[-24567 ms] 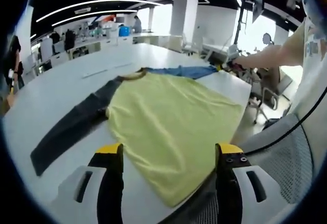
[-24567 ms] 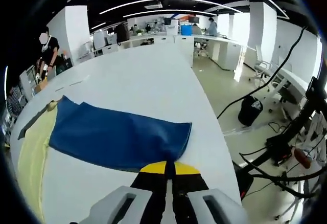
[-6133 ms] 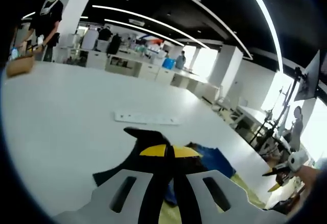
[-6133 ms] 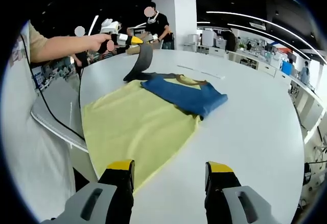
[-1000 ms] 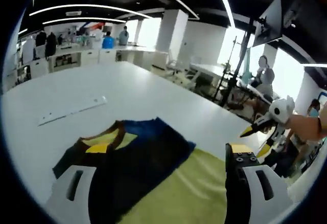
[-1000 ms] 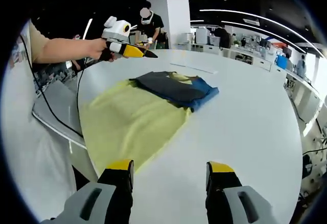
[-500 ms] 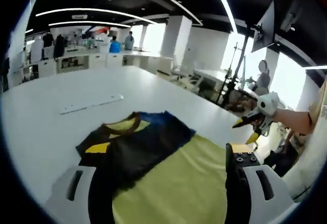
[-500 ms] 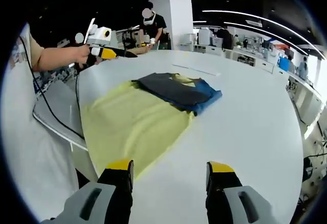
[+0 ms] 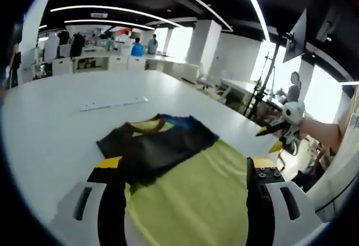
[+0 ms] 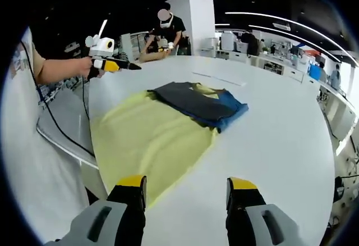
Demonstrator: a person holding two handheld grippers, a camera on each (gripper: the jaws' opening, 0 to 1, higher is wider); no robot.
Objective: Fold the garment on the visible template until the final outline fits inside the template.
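- My left gripper [image 9: 185, 170] has its fingers [image 9: 110, 164] spread wide and grasping nothing; they hang just above the near part of the garment.
- My right gripper [image 10: 187, 185] is the same, fingers [image 10: 132, 182] released and apart with nothing between them, held over the worktop [image 10: 275, 139] near the garment's lower hem.
- In the left gripper view the right gripper [image 9: 285, 123] comes in from the right, held in a hand, well off to the side of the cloth. I cannot tell from there how its fingers stand.
- In the right gripper view the left gripper [image 10: 106, 59] shows at upper left in a hand, beyond the worktop's edge.
- The garment [image 10: 154, 139] is a yellow shirt lying flat on the white worktop. Its dark sleeve [image 10: 188, 104] is folded in across the chest, lying over a blue sleeve [image 10: 233, 113] whose edge peeks out beside it (the collar end sits farthest from me).
- The yellow body [image 9: 196, 190] below the sleeves is spread out unfolded.
- A thin white strip [image 9: 114, 104] lies on the worktop beyond the collar.
- People [image 10: 167, 30] stand at the far end of the worktop.
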